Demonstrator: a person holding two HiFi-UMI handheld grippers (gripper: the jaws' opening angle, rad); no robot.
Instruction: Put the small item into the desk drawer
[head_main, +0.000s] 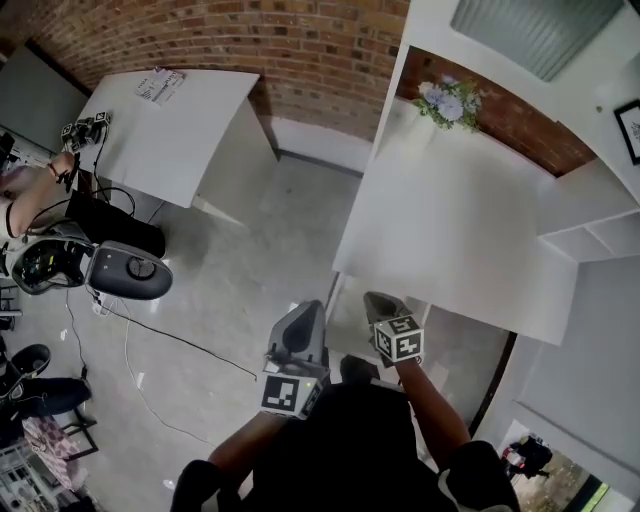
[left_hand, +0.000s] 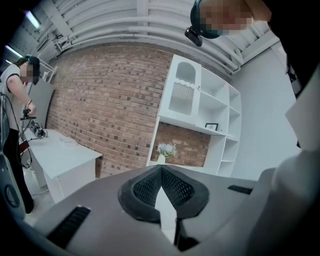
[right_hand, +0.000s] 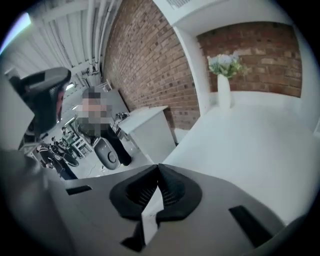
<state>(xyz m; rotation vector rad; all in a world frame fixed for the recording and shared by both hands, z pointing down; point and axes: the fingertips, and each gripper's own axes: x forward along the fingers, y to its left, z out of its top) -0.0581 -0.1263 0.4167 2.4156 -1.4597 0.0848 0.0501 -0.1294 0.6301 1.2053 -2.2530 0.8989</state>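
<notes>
Grey left gripper and grey right gripper side by side at white desk's near edge; small item and drawer nowhere visible. Left gripper view: pressed together, empty. Right gripper view: likewise shut on nothing. Probably before pickup or already finished; next, locating the item.

Flowers on desk — table left

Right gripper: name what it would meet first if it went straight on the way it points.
Probably the flat white desk top, near its edge: the shut right gripper tilts down toward it. Depth is unclear; it might pass that edge.
</notes>
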